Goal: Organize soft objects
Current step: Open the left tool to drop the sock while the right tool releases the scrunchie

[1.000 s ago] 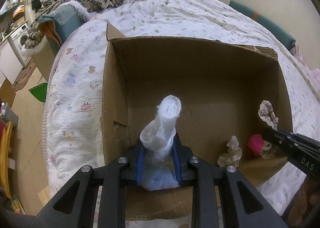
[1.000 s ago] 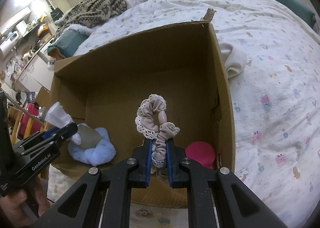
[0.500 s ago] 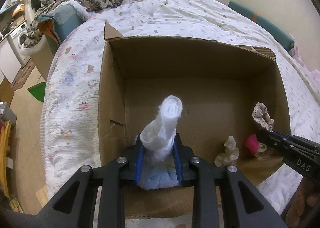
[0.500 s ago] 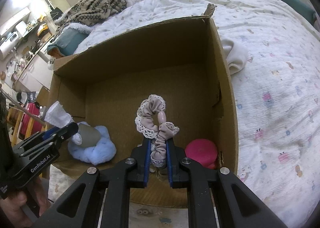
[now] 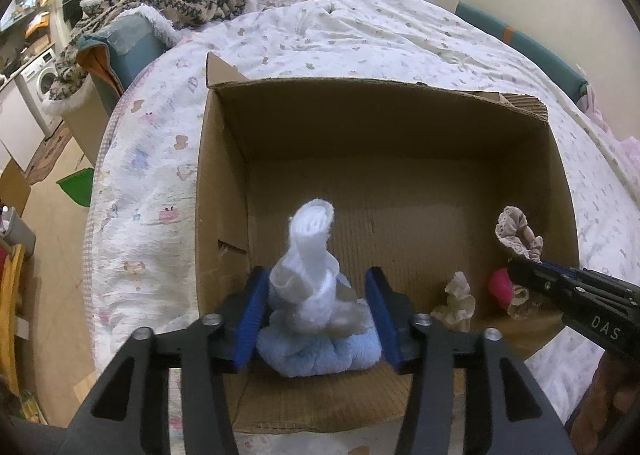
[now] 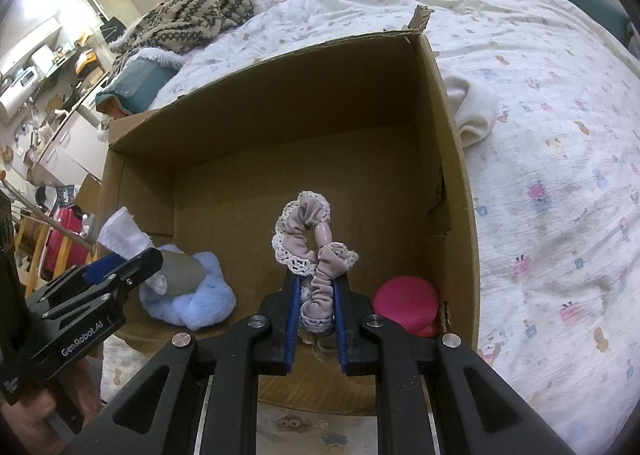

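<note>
Inside the cardboard box point(image 5: 224, 215) on the bed point(image 5: 360, 39), the left hand-held gripper point(image 5: 318, 315) is opening: its blue pads, clamped on the rolled white sock point(image 5: 310, 255) a second ago, now stand clear of it, leaving it propped on the pale blue fluffy bundle point(image 5: 320, 351) in the box's near left corner, which suggests this placement is done. The right hand-held gripper point(image 6: 316, 315) is easing apart too, but its pads still touch the lace-trimmed scrunchie point(image 6: 310, 247), raised beside a pink round object point(image 6: 404, 303). The gripper hides the sock's base; what the small beige ruffled item point(image 5: 456, 303) is remains unclear.
</note>
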Motion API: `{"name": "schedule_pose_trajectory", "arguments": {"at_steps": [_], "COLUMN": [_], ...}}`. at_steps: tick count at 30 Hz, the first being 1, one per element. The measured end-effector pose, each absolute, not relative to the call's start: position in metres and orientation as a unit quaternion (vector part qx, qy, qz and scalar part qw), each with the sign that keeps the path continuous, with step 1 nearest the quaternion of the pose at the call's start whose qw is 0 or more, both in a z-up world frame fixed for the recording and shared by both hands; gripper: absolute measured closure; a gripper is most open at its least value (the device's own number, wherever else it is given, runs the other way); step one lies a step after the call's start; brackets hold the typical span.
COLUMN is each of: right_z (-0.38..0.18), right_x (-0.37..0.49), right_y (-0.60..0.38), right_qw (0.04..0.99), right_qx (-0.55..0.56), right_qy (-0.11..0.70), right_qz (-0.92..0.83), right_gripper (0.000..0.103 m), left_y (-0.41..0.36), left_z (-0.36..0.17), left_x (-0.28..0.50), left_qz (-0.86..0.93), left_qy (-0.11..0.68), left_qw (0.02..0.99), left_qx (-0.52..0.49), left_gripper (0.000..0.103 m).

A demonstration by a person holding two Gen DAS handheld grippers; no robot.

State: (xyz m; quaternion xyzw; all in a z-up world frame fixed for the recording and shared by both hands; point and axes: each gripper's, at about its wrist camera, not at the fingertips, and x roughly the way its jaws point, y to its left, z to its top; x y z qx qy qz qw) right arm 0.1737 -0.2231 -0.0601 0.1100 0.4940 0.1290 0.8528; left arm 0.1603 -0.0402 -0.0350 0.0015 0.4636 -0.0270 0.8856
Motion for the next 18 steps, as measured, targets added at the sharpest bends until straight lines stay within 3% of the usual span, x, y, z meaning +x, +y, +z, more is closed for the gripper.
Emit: {"name": "schedule_pose_trajectory", "arguments": {"at_steps": [3, 5, 6, 7, 18], "right_z": [-0.0593, -0.0574, -0.0561, -0.0542, -0.0517], "right_x": [0.1743, 0.1739, 0.1736, 0.1723, 0.1713], "right_y": [-0.2249, -0.2264, -0.2269, -0.2283, -0.2334], "right_qw": [0.853, 0.855, 0.857, 0.861, 0.861], "right_qx": [0.115, 0.120, 0.122, 0.125, 0.131], "right_qy": [0.492, 0.487, 0.483, 0.476, 0.475], "right_qz": [0.129, 0.130, 0.128, 0.126, 0.123], "right_gripper": [0.073, 0.057, 0.036, 0.031, 0.031], "left_y": [-0.0409, -0.0405, -0.0401, -0.0401, -0.0420], "left_z": [-0.0345, -0.0347, -0.0347, -0.0348, -0.0304], "left_x": [0.1601, 0.1602, 0.1604, 0.1607, 0.1575], "left_qz": [-0.027, -0.029, -0.030, -0.030, -0.028], "left_qy": [0.463, 0.466, 0.468, 0.468, 0.460], "left_qw": [0.886, 0.884, 0.883, 0.883, 0.888], "left_qx": [0.004, 0.000, -0.002, -0.003, 0.005], "left_gripper": [0.045, 0.040, 0.039, 0.039, 0.039]}}
